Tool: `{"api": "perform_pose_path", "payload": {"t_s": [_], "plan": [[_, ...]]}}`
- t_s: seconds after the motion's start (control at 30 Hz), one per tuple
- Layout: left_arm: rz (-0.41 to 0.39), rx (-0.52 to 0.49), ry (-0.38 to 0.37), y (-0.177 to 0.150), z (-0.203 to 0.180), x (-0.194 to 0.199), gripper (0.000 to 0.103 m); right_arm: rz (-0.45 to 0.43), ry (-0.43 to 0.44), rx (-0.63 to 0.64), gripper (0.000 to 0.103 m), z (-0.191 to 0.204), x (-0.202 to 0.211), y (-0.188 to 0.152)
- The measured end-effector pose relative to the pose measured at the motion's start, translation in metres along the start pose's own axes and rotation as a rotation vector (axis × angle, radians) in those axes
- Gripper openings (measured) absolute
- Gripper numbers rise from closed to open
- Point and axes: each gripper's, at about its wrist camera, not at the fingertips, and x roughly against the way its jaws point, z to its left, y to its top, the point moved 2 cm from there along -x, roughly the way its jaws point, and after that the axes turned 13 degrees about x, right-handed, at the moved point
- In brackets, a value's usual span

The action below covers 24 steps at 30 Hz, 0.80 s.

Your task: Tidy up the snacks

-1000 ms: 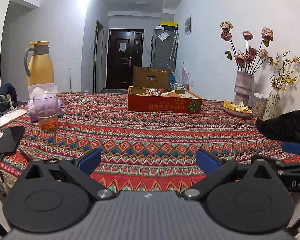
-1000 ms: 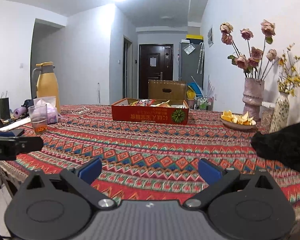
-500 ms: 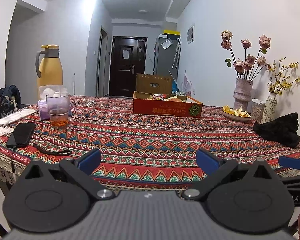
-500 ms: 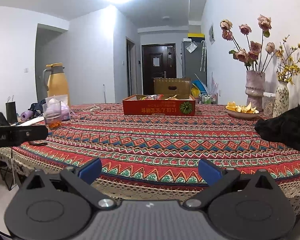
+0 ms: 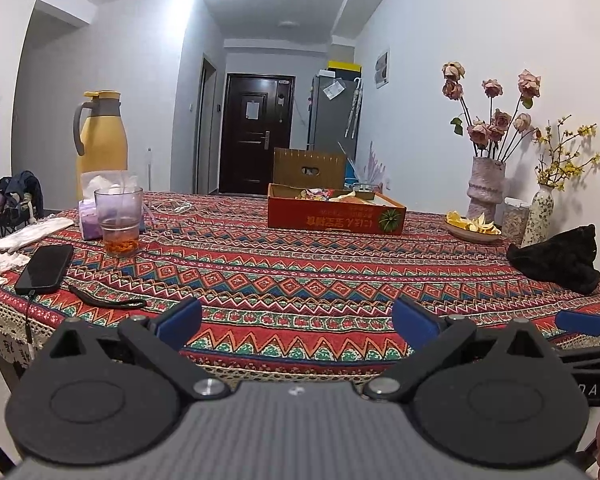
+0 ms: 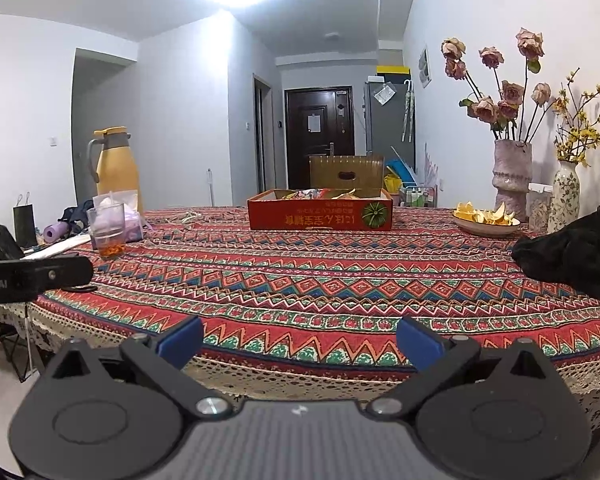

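Your right gripper (image 6: 299,339) hangs with its blue fingers (image 6: 180,340) spread wide and empty, just short of the table's lace edge (image 6: 300,376); far across the patterned cloth sits the red snack box (image 6: 320,212); a glass (image 6: 107,230) left, a black bundle (image 6: 576,256) right; your left gripper (image 6: 32,280) pokes in at the left edge.

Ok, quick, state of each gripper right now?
Left gripper: open, holding nothing, at the near table edge.
Right gripper: open, holding nothing, also at the near edge.
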Motion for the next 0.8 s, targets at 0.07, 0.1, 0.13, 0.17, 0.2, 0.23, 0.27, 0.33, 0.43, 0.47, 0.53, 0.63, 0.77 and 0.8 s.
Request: {"api": "perform_pose_path", "payload": {"t_s": [0.07,0.1,0.13,0.17,0.2,0.23,0.27,0.33,0.43,0.47,0.53,0.63,0.77,0.8], "plan": [[-0.001,0.001,0.001,-0.0003,0.0004,0.0004,0.103,0.0,-0.001,0.0,0.103,0.0001,0.0001,-0.0003],[0.0,0.001,0.001,-0.0003,0.0002,0.0003,0.103,0.0,-0.001,0.0,0.103,0.0004,0.0003,-0.0004],[0.0,0.0,0.001,-0.0004,0.0002,0.0004,0.103,0.0,-0.001,0.0,0.103,0.0002,0.0004,-0.0004],[0.0,0.0,0.001,-0.0004,0.0002,0.0005,0.103,0.001,-0.002,0.0,0.103,0.0,0.0002,-0.0004],[-0.001,0.0,0.001,-0.0004,0.0005,0.0006,0.103,0.002,-0.003,-0.001,0.103,-0.0002,0.0,-0.0006],[-0.002,0.0,0.0,-0.0005,0.0003,0.0007,0.103,0.001,-0.006,-0.003,0.103,-0.0004,0.0001,-0.0008],[-0.001,0.0,0.0,-0.0006,0.0002,0.0005,0.103,-0.001,-0.009,-0.005,0.103,-0.0006,0.0004,-0.0009],[0.0,0.0,0.0,-0.0005,0.0002,0.0005,0.103,-0.001,-0.008,-0.004,0.103,-0.0007,0.0006,-0.001],[0.003,0.001,-0.001,-0.0009,-0.0004,0.0001,0.103,-0.001,-0.009,-0.004,0.103,-0.0005,0.0006,-0.0011],[0.003,0.0,-0.001,-0.0011,-0.0005,0.0001,0.103,-0.001,-0.009,-0.003,0.103,-0.0006,0.0006,-0.0011],[0.003,0.0,-0.003,-0.0013,-0.0004,0.0002,0.103,0.001,-0.009,-0.003,0.103,-0.0004,0.0004,-0.0017],[0.004,0.001,-0.001,-0.0017,0.0,0.0004,0.103,0.003,-0.006,-0.003,0.103,-0.0003,0.0001,-0.0021],[0.002,-0.001,-0.002,-0.002,-0.0008,0.0005,0.103,0.001,-0.005,-0.001,0.103,0.0001,0.0003,-0.0021],[0.002,-0.002,-0.002,-0.0016,-0.001,0.0004,0.103,0.002,-0.005,0.0,0.103,0.0006,0.0003,-0.002]]}}
